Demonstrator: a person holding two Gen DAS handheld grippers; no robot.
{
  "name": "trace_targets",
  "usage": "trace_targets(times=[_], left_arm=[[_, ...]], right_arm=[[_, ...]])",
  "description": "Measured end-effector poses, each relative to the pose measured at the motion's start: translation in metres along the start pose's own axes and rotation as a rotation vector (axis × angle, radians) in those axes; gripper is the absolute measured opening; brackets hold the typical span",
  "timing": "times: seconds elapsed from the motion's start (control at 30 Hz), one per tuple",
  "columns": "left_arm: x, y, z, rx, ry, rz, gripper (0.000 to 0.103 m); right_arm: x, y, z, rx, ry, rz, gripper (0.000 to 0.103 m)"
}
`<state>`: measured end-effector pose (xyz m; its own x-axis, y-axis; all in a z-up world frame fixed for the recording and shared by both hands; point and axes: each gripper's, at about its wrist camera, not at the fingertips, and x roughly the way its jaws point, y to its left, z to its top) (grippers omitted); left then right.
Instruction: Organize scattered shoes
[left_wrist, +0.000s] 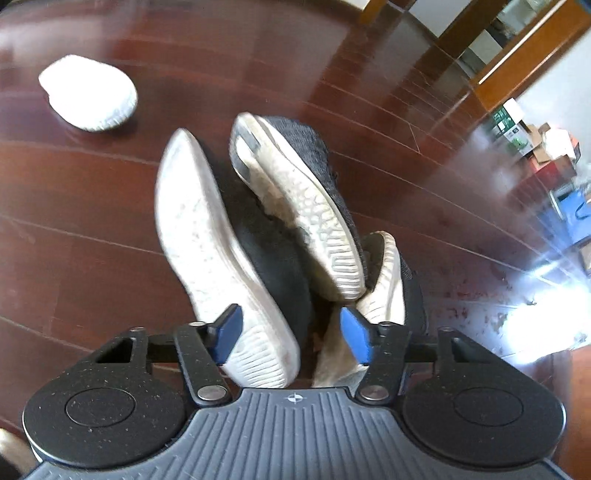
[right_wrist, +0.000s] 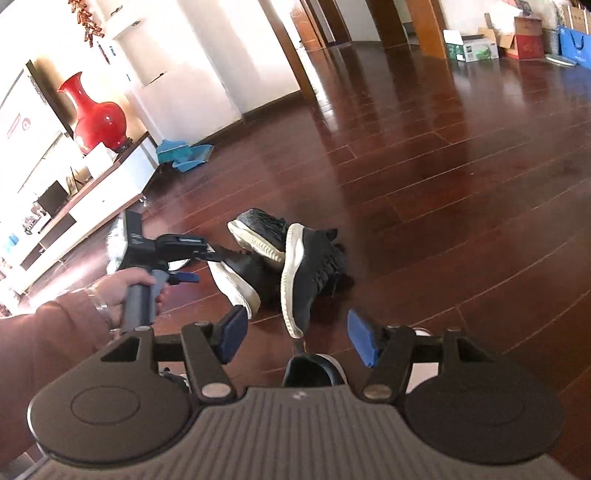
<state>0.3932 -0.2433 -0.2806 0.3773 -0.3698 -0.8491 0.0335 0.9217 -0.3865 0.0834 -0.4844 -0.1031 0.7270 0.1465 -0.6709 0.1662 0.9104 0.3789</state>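
on wood floor (left_wrist: 92, 229): left gripper (left_wrist: 291, 332) parted over black sneakers (left_wrist: 273, 236).

Black white-soled sneakers (left_wrist: 266, 236) heaped sideways

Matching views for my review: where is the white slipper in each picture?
Left wrist view: white slipper upper left on the wooden floor.
Right wrist view: I cannot find it.
Shared landmark: the pile of black sneakers.

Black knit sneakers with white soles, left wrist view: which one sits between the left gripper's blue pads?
The leftmost black knit sneaker, tipped sole-up, its heel between the left gripper pads. The other two lie further right.
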Motion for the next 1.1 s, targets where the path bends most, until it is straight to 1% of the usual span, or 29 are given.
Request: trace_targets(times=[0.07, 0.13, 0.2, 0.3, 0.33, 0.37, 0.4, 0.43, 0.5, 0.57, 0.6, 0.63, 0.67, 0.7, 0.73, 0.77, 0.8, 0.83, 0.87, 0.93, 1.0, 1.1], left_arm=[[0.016, -0.005, 0.001, -0.002, -0.007, -0.016, 0.059], [0.023, -0.005, 0.001, 0.006, -0.003, -0.011, 0.059], [0.034, -0.005, 0.002, 0.023, 0.006, 0.001, 0.059], [0.040, 0.001, -0.001, 0.066, 0.034, 0.021, 0.053], [0.040, 0.002, 0.000, 0.071, 0.038, 0.025, 0.050], [0.038, 0.003, -0.001, 0.102, 0.045, 0.043, 0.042], [0.036, 0.004, -0.002, 0.136, 0.052, 0.062, 0.039], [0.033, 0.005, -0.003, 0.143, 0.055, 0.073, 0.036], [0.029, 0.009, -0.003, 0.144, 0.067, 0.089, 0.036], [0.022, 0.014, -0.002, 0.136, 0.096, 0.128, 0.036], [0.018, 0.016, -0.002, 0.135, 0.104, 0.139, 0.037], [0.016, 0.019, -0.002, 0.136, 0.115, 0.156, 0.054], [0.015, 0.024, -0.002, 0.133, 0.133, 0.207, 0.083], [0.015, 0.028, -0.001, 0.129, 0.152, 0.261, 0.088], [0.011, 0.037, -0.003, 0.102, 0.152, 0.249, 0.081], [0.008, 0.047, -0.005, 0.073, 0.151, 0.232, 0.069], [0.004, 0.056, -0.006, 0.044, 0.150, 0.216, 0.067], [0.001, 0.066, -0.008, 0.015, 0.149, 0.199, 0.069], [-0.007, 0.074, -0.009, -0.014, 0.128, 0.177, 0.069], [-0.013, 0.077, -0.009, -0.016, 0.100, 0.198, 0.069], [-0.020, 0.073, -0.004, -0.019, 0.058, 0.198, 0.069], [-0.034, 0.052, 0.008, -0.059, -0.039, 0.110, 0.071]], right_arm=[[0.006, 0.001, 0.003, -0.005, 0.007, 0.000, 0.064], [0.014, 0.003, 0.002, 0.001, 0.021, 0.005, 0.064], [0.001, 0.005, -0.005, 0.006, 0.033, 0.006, 0.064], [0.000, 0.006, -0.011, 0.003, 0.055, -0.003, 0.064], [0.001, 0.005, -0.011, 0.005, 0.063, -0.008, 0.064], [0.002, 0.004, -0.011, 0.006, 0.071, -0.013, 0.064], [0.003, 0.003, -0.010, 0.012, 0.076, -0.015, 0.064], [0.004, 0.001, -0.009, 0.021, 0.079, -0.014, 0.064], [0.007, -0.001, -0.007, 0.032, 0.086, -0.015, 0.064], [0.010, -0.001, -0.006, 0.029, 0.094, -0.013, 0.064], [0.011, -0.001, -0.006, 0.026, 0.099, -0.008, 0.064], [0.012, 0.000, -0.007, 0.023, 0.106, -0.002, 0.064], [0.012, 0.001, -0.008, 0.023, 0.110, 0.002, 0.064], [0.013, 0.001, -0.009, 0.024, 0.115, 0.004, 0.064], [0.013, 0.002, -0.010, 0.023, 0.119, 0.008, 0.064], [0.012, 0.003, -0.009, 0.020, 0.120, 0.011, 0.064], [0.012, 0.003, -0.009, 0.017, 0.121, 0.014, 0.064], [0.011, 0.004, -0.009, 0.013, 0.119, 0.017, 0.064], [0.009, 0.005, -0.008, 0.008, 0.118, 0.019, 0.064], [0.006, 0.005, -0.009, -0.002, 0.118, 0.019, 0.064], [0.004, 0.002, -0.010, 0.003, 0.125, 0.014, 0.064], [0.002, 0.000, -0.012, 0.014, 0.134, 0.010, 0.064]])
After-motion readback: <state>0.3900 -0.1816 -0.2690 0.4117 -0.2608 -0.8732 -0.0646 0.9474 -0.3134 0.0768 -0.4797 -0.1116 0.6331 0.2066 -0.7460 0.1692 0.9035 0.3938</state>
